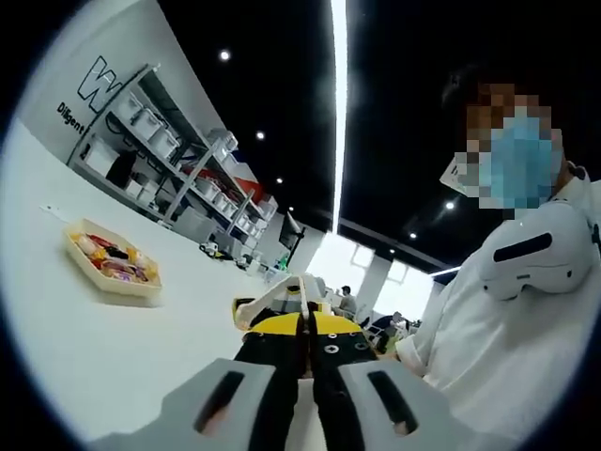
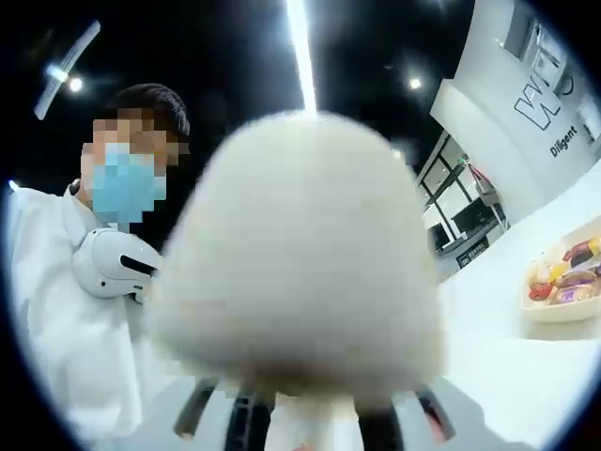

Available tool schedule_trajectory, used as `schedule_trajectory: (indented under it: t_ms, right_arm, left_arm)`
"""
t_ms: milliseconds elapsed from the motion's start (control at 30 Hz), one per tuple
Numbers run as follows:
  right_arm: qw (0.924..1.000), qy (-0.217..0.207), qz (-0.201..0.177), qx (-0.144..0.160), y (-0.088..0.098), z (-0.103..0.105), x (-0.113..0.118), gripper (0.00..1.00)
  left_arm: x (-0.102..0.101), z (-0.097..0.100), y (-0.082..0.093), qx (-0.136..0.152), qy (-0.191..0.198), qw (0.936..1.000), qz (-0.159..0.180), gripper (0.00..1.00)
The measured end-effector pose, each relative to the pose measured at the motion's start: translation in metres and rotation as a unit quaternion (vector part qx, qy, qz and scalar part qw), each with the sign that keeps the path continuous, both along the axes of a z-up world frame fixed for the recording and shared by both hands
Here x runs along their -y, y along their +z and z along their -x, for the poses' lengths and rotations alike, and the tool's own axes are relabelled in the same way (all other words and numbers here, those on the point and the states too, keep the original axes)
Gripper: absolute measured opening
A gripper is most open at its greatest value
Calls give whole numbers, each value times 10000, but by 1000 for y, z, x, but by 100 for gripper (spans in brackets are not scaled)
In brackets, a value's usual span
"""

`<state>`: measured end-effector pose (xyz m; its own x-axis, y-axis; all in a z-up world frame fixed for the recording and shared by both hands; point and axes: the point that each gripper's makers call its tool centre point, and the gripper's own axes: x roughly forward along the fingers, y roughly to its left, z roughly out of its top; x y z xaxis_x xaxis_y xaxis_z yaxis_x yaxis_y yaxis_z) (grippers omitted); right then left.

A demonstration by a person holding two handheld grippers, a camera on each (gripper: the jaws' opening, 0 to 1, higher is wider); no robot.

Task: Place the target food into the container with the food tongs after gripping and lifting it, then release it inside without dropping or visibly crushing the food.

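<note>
- My left gripper (image 1: 305,376): jaws together on the food tongs (image 1: 302,324).
- My right gripper (image 2: 310,413): jaw state I cannot tell, a blurred white bun (image 2: 296,254) looming close before it.
- Food tray (image 1: 113,282) rests on the white table (image 1: 113,357).

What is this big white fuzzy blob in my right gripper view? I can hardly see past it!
Observer: I can't tell what the blob is. But the left gripper view shows the whole tray, with food in it, sitting on the white table. You only get its edge.
Operator: Ooh! And what's the left gripper doing?
Observer: The left gripper has its jaws pressed together, pointing out over the table with the tray off to one side.
</note>
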<state>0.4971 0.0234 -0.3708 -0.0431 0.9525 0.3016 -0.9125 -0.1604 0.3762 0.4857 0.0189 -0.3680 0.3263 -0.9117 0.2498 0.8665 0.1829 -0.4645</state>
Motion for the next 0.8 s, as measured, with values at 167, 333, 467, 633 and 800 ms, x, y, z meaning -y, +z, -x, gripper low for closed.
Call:
schedule_trajectory:
  t_ms: [167,333,467,633,800]
  right_arm:
    - [9999,72,85,66,-4,5,0,26]
    - [9997,77,176,137,-5,5,3,25]
    - [9995,75,291,122,-7,4,5,24]
    - [9991,56,385,190,-10,3,9,23]
    - [9987,61,462,217,-10,3,12,22]
  left_arm:
    - [-1,3,0,-3,-79,10000,-10,1]
    - [-4,4,-1,-41,-94,9999,23,1]
    - [-6,3,-3,-82,-76,9999,48,1]
    - [-8,4,-5,-111,-89,9999,68,1]
    - [-9,6,-6,-121,-117,9998,62,1]
